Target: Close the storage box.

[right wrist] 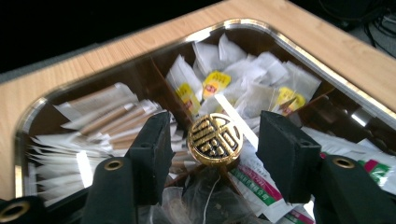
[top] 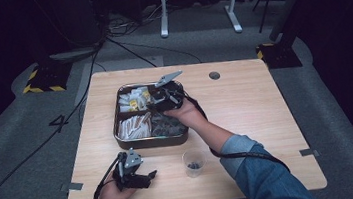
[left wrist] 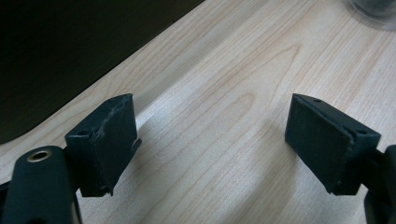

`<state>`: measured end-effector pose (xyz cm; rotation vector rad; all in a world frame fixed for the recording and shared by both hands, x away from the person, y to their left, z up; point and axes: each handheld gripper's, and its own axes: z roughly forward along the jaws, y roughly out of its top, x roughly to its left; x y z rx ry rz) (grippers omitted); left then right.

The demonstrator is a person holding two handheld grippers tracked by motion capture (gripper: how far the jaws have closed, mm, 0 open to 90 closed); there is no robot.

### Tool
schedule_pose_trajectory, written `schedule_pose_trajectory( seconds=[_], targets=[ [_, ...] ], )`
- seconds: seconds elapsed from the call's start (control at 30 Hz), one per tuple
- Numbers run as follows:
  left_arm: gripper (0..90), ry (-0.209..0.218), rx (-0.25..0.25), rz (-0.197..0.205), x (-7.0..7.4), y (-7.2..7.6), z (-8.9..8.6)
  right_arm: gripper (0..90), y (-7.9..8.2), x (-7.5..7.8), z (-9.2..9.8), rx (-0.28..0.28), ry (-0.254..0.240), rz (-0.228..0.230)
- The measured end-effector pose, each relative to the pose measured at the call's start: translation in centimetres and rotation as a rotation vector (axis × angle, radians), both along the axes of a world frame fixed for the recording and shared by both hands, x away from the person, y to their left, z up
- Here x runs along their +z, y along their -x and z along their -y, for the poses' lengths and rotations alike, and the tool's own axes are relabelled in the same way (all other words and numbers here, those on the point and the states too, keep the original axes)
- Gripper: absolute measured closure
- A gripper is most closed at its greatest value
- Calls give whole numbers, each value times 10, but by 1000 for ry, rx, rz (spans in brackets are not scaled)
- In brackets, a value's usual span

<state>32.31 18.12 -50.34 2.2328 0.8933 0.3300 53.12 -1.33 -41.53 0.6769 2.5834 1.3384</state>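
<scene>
Straddling the gold knob (right wrist: 215,140) at the centre of the snack tray (top: 118,131) without touching it, my right gripper (right wrist: 212,144) is open, so the grab remains; my left gripper (left wrist: 210,140) idles open.

The right gripper (top: 163,97) hovered over the compartmented tray (top: 128,143) — the left gripper (top: 133,172) rested beside a plastic cup (top: 193,162).
</scene>
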Motion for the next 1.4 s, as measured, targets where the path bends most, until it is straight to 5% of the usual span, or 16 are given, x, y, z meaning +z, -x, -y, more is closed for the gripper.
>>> schedule_pose_trajectory(
  seconds=[0.3, 0.67, 1.03, 1.4],
  targets=[
    [172, 3, 0, 0, 0, 0, 0, 442, 18, 36, 26, 34, -47, 47],
    [172, 6, 12, -3, 0, -3, -6, 431, 35, 76, 80, 37, -56, 125],
    [172, -3, 23, 2, 0, -4, -10, 427, 44, 87, 117, 16, -68, 134],
    [171, -2, 28, 1, 0, -3, -10, 422, 74, 79, 173, -3, -45, 144]
  ],
)
